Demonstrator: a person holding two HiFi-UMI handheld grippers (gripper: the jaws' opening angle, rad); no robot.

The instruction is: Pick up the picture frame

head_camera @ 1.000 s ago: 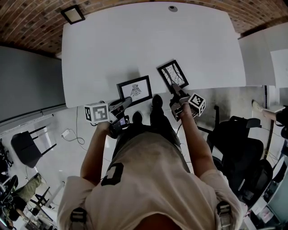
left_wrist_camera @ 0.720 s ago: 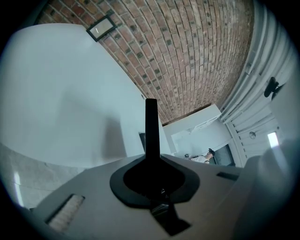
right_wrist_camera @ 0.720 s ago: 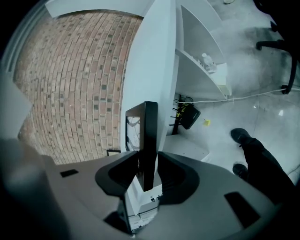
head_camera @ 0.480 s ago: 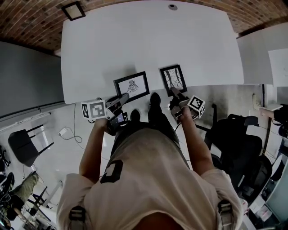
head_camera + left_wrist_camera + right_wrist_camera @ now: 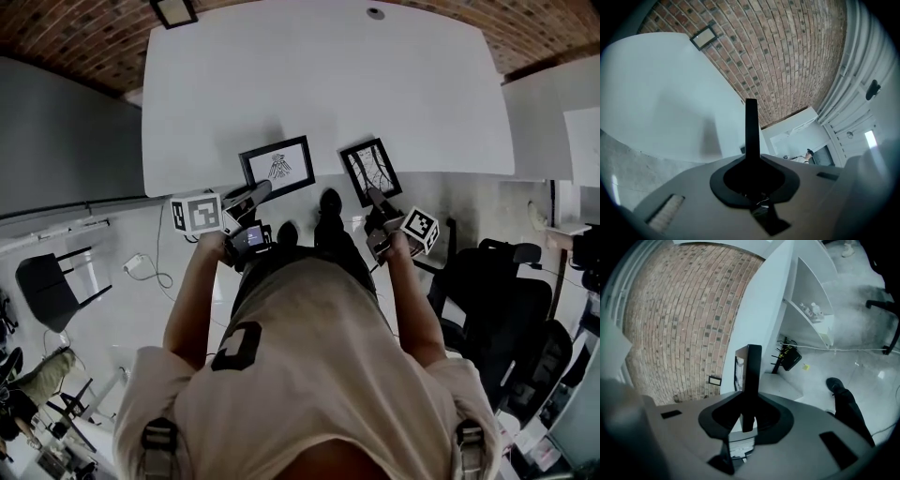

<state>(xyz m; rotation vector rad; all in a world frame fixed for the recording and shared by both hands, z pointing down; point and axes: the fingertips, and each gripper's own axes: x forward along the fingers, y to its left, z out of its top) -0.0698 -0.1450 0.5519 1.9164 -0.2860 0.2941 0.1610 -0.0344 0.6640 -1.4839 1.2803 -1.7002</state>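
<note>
While its jaws have just been closing, the right claw [image 5: 750, 373] now stands narrow, pinching the near edge of the picture frame [image 5: 740, 367], whose white print shows just beside the dark jaw. From above, the claw meets the frame at the near edge of the white tabletop [image 5: 319, 84]; whether the frame has left the surface I cannot tell. The left claw [image 5: 751, 129] is pressed together on nothing and hangs near a second frame [image 5: 278, 165], which lies to the left, apart from the first. The hold looks to be on one thin rim only. I judge the frame could pivot or slip free during lifting and, being so near the tabletop's edge, drop to the floor [image 5: 112, 244].
</note>
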